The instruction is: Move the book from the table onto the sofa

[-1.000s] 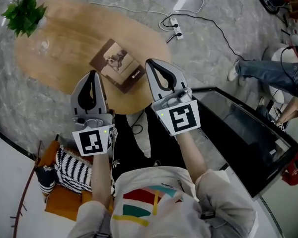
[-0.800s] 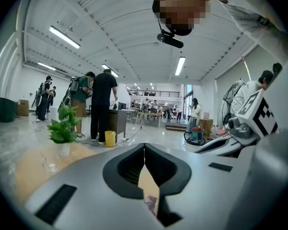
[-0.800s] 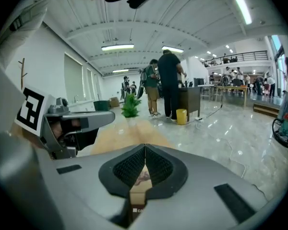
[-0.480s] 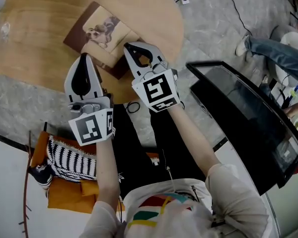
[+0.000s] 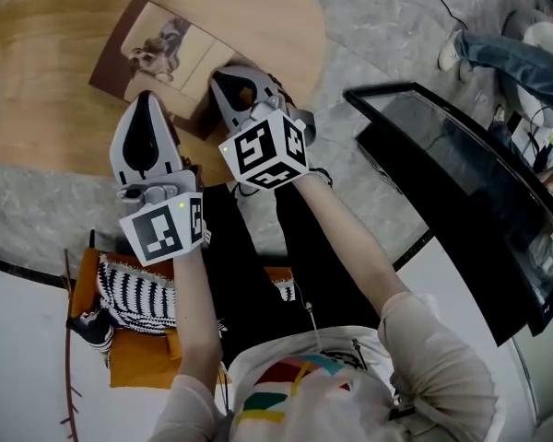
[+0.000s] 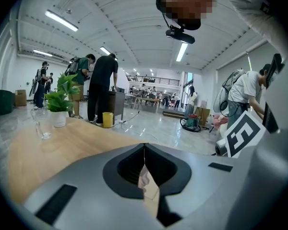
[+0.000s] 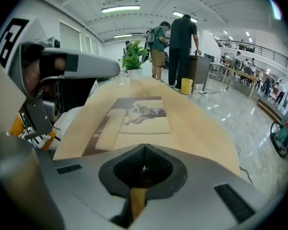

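At the near edge of the oval wooden table, the grey right gripper, jaws together and empty, hangs by the flat brown-bordered book with a dog picture lying there; the grey left gripper beside it is likewise closed, empty.

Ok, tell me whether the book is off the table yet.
No, the right gripper view shows the book lying flat on the wooden table.
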A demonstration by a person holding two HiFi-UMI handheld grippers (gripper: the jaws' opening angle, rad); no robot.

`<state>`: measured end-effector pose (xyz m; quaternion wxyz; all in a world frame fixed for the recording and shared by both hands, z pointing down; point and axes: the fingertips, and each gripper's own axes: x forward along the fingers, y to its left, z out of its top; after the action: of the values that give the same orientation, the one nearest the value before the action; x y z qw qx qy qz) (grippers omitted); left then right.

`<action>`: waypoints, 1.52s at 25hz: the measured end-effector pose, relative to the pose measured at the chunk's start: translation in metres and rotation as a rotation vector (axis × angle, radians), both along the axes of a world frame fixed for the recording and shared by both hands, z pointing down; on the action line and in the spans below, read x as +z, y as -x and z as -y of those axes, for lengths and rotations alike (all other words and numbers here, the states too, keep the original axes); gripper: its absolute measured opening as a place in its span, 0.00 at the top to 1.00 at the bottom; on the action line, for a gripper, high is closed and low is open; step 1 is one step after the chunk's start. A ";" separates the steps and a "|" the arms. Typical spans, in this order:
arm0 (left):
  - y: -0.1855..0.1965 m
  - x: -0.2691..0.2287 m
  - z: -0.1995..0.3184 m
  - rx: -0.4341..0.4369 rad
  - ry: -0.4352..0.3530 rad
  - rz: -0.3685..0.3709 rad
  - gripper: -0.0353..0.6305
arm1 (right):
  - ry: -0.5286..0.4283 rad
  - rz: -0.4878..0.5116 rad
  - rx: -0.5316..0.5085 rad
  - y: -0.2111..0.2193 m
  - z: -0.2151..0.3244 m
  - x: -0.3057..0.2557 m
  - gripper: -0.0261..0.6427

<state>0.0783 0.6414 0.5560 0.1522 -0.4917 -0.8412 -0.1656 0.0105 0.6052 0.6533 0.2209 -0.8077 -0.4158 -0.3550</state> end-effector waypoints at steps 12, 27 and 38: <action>0.049 0.001 0.001 0.099 -0.016 0.001 0.94 | -0.018 0.116 0.039 0.074 0.034 0.004 0.94; 0.118 0.001 0.013 0.254 -0.025 -0.004 0.94 | -0.014 0.004 0.295 0.142 0.054 -0.008 0.94; 0.148 0.005 0.018 0.331 -0.035 -0.023 0.94 | -0.160 -0.988 0.916 0.220 0.065 0.015 0.46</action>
<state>-0.0694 0.6233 0.5611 0.1953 -0.3456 -0.9059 -0.1474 -0.2097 0.5398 0.6679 0.5720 -0.5987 -0.5387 0.1556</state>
